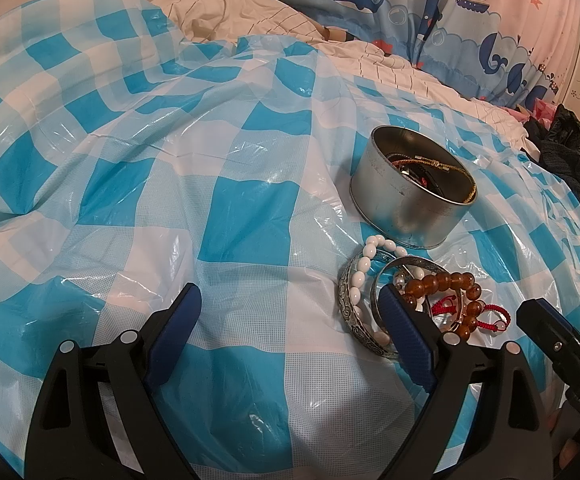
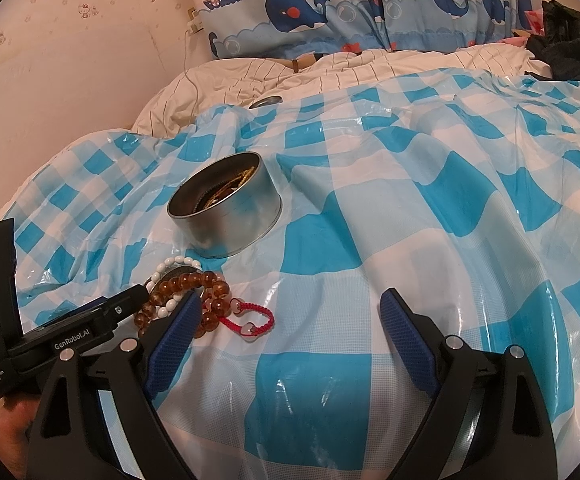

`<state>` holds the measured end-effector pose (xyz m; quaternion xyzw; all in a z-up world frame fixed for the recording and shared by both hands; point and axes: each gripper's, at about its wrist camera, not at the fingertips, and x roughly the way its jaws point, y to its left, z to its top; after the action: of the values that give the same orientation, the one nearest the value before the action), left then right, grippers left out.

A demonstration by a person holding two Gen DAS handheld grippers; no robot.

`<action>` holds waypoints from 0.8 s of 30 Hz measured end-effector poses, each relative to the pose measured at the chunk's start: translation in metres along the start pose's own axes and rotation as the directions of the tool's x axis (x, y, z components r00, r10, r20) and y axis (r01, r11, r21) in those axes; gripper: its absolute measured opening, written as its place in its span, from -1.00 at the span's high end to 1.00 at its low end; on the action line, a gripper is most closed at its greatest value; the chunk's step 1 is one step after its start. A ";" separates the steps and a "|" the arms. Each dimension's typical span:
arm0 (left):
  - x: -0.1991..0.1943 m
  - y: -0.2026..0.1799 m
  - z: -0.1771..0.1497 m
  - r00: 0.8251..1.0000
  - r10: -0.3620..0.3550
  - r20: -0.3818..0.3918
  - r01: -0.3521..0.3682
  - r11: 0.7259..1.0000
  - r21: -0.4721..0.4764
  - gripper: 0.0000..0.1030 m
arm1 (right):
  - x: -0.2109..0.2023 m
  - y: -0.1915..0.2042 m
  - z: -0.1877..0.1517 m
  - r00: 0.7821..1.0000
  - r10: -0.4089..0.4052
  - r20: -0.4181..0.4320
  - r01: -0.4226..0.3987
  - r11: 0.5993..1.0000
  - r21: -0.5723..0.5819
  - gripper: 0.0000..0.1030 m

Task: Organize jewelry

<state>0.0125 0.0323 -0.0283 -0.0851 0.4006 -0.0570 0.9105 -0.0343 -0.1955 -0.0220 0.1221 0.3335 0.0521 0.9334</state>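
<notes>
Both tools, left tool (image 1: 290, 306) and right tool (image 2: 290, 310), gape wide, holding nothing.

Wide stretch of blue-and-white checked plastic sheet (image 2: 430, 208) lies bare. A round grey metal tin (image 1: 406, 196) stands near a pile of bracelets: white bead bracelet (image 1: 360, 276), amber bead bracelet (image 1: 450, 284), red cord bracelet (image 2: 250, 318). Dark clothing (image 1: 574, 156) crowds the sheet's edge.

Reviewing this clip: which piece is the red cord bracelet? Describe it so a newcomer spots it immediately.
Find the round metal tin on the blue-checked plastic sheet. Just in front of it lies a jewelry pile. The red cord bracelet is at the pile's near edge beside the amber bead bracelet: the only thin braided loop, bright red.
</notes>
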 end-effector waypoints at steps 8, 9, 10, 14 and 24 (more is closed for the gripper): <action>0.000 -0.001 0.000 1.000 0.000 0.000 0.000 1.000 0.000 -0.67 | 0.000 0.001 -0.001 1.000 0.005 0.001 -0.005 1.000 0.007 -0.69; 0.000 0.000 0.000 1.000 0.000 0.000 0.000 1.000 0.000 -0.67 | 0.000 0.000 -0.001 1.000 0.003 0.001 -0.003 1.000 0.006 -0.69; 0.000 0.000 0.000 1.000 0.000 0.000 0.000 1.000 0.000 -0.67 | 0.000 -0.001 -0.001 1.000 0.003 0.001 -0.003 1.000 0.005 -0.69; 0.000 0.000 0.000 1.000 0.000 0.000 0.000 1.000 0.000 -0.67 | 0.000 -0.001 -0.001 1.000 0.004 0.001 -0.004 1.000 0.005 -0.69; 0.000 0.000 0.000 1.000 0.000 0.000 0.000 1.000 0.000 -0.67 | 0.000 -0.001 -0.001 1.000 0.005 0.001 -0.005 1.000 0.007 -0.69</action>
<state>0.0123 0.0326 -0.0280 -0.0851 0.4008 -0.0570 0.9104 -0.0352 -0.1968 -0.0228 0.1264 0.3327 0.0533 0.9330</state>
